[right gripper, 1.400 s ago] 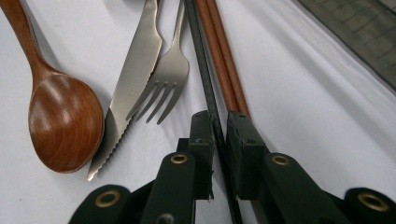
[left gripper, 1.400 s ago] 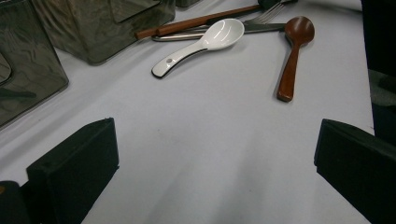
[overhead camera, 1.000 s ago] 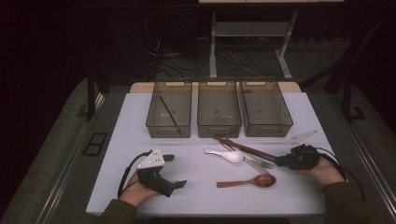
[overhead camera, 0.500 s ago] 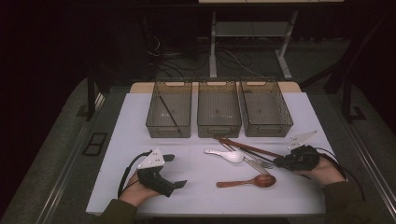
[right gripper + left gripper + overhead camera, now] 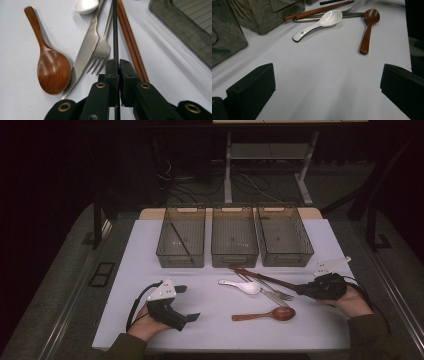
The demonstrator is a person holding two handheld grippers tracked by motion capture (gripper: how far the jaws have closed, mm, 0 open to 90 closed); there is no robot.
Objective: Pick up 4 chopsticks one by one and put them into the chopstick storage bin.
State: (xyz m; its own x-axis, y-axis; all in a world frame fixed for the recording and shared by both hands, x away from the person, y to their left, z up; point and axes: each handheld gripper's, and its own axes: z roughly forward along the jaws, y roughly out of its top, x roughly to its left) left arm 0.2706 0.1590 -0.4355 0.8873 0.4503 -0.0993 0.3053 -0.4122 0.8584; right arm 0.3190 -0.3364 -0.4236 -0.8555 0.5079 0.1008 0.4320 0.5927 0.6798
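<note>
A: What has the right claw [image 5: 115, 65] got?

B: A thin black stick [image 5: 115, 30]. In the right gripper view the two jaws are pressed together on it, and the stick runs straight up from between them, lying alongside the brown chopsticks [image 5: 130, 37].

A: Where is that on the counter [image 5: 220, 320]?

B: Right of centre, just in front of the three clear bins [image 5: 234, 236]. The fork [image 5: 101, 53] and the knife [image 5: 85, 50] lie touching each other just left of the stick, the wooden spoon [image 5: 51, 66] is beside the knife, and the white spoon [image 5: 86, 5] is at the far end of the pile.

A: And the left claw [image 5: 187, 302]?

B: Wide open and holding nothing. In the left gripper view its jaws stand far apart over bare counter, well short of the cutlery.
</note>
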